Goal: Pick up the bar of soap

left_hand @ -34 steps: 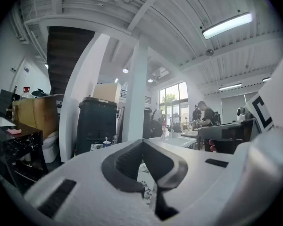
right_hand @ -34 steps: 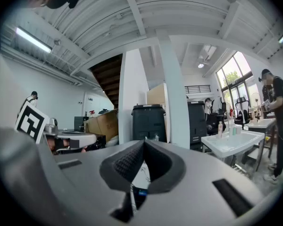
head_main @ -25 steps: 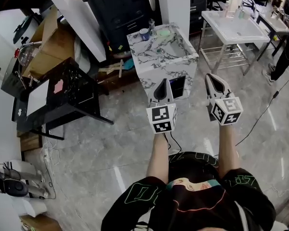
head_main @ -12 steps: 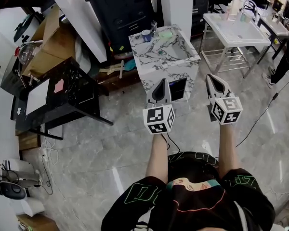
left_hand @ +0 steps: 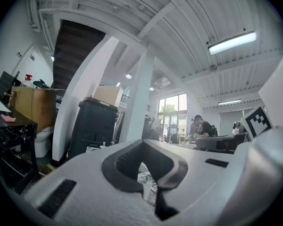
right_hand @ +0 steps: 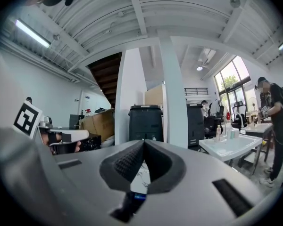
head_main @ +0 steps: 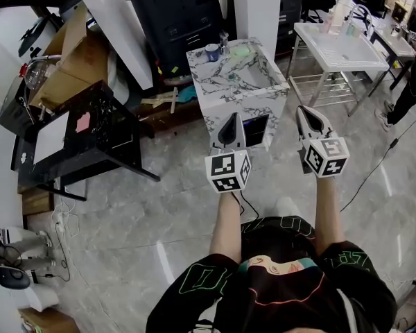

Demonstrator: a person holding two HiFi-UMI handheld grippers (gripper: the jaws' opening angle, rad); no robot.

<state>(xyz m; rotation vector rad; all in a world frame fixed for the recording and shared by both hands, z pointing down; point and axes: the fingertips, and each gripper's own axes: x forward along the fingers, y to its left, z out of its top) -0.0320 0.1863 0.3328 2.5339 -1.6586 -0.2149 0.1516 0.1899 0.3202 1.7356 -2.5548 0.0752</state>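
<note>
Soap bar [head_main: 240, 49] on marble sink [head_main: 209, 82] top

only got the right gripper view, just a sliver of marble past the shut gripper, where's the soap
Observer: The head view shows a green bar, apparently the soap, on the far rim of the marble sink, beside a blue cup.
Operator: am i over the sink yet
Observer: No. The right gripper hangs above the floor, off the sink's near right corner, touching nothing.
Operator: and the left one
Observer: The left gripper is shut and empty, and it points at the sink's near face.
</note>
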